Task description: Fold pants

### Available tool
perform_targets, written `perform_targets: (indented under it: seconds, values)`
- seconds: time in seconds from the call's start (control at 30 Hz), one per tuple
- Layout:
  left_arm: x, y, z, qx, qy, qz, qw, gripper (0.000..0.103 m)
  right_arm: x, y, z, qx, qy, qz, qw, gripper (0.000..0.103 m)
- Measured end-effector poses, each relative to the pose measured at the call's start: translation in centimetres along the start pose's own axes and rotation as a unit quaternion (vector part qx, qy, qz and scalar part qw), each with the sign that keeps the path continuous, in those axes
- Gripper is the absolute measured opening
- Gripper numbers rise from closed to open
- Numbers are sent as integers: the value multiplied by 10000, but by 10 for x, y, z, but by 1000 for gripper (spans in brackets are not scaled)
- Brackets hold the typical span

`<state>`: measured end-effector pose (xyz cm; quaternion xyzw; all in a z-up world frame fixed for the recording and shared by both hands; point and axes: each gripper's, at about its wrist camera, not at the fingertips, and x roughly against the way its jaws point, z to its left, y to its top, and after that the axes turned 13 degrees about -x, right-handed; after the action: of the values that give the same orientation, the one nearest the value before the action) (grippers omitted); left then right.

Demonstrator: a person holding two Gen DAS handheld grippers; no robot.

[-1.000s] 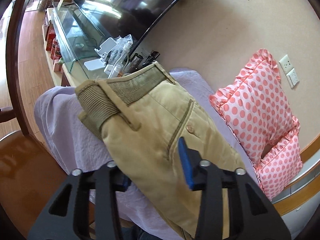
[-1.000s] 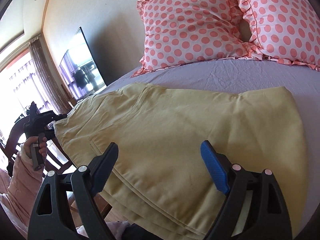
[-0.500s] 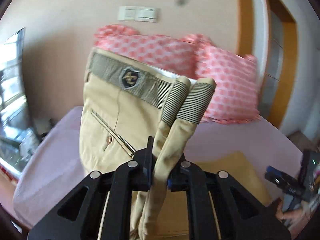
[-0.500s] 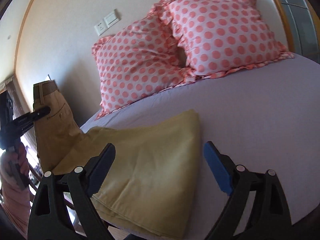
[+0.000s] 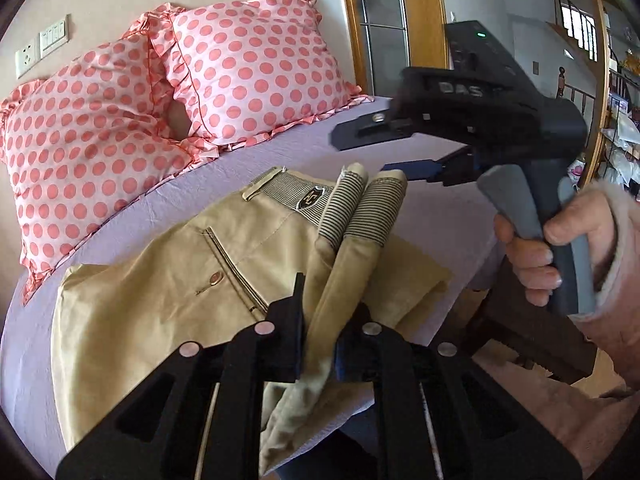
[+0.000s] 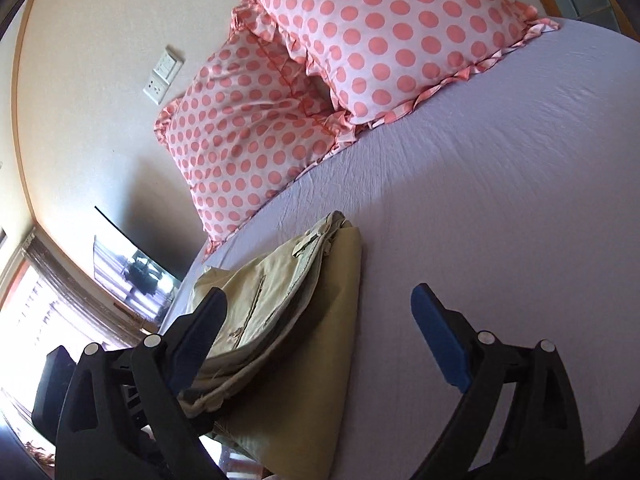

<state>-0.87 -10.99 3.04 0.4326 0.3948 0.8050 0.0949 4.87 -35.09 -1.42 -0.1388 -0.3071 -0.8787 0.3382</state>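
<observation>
The khaki pants (image 5: 168, 288) lie folded on the lilac bed sheet (image 5: 280, 152), waist end with its striped band (image 5: 296, 196) laid over the lower layers. My left gripper (image 5: 320, 344) is shut on the bunched waistband edge (image 5: 360, 216), which sticks up between its fingers. My right gripper (image 6: 316, 344) is open and empty, held over the near edge of the pants (image 6: 288, 344); its left finger (image 6: 200, 332) is above the fabric. It also shows in the left wrist view (image 5: 472, 140), held by a hand at the right.
Two pink polka-dot pillows (image 5: 140, 92) lean against the wall at the head of the bed. A television (image 6: 128, 268) stands at the left. Bare sheet (image 6: 500, 200) lies to the right of the pants. A door frame (image 5: 420, 12) is behind.
My left gripper has carried the waist end over and down onto the folded legs, still shut on it. My right gripper has stayed open and moved closer to the pants.
</observation>
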Motion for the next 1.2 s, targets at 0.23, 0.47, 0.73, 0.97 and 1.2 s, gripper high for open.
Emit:
perform_targets:
  seconds: [0.23, 0.47, 0.73, 0.97, 1.2]
  values:
    - [14, 7, -5, 276, -556, -47, 9981, 26, -52, -1, 17, 487, -628, 591, 9951, 78]
    - [77, -36, 112, 1771, 328, -211, 9834, 78, -65, 6, 12, 529, -665, 769, 9934, 44]
    - [21, -126, 223, 3833, -595, 849, 9178, 76, -72, 18, 4, 216, -431, 839, 9953, 45]
    - [-5, -128, 245, 4245, -1511, 398, 8918, 65, -75, 28, -10, -516, 602, 1359, 9875, 13]
    - [-15, -126, 282, 4701, -1537, 373, 8683, 6, -81, 57, 23, -256, 985, 1214, 9874, 12]
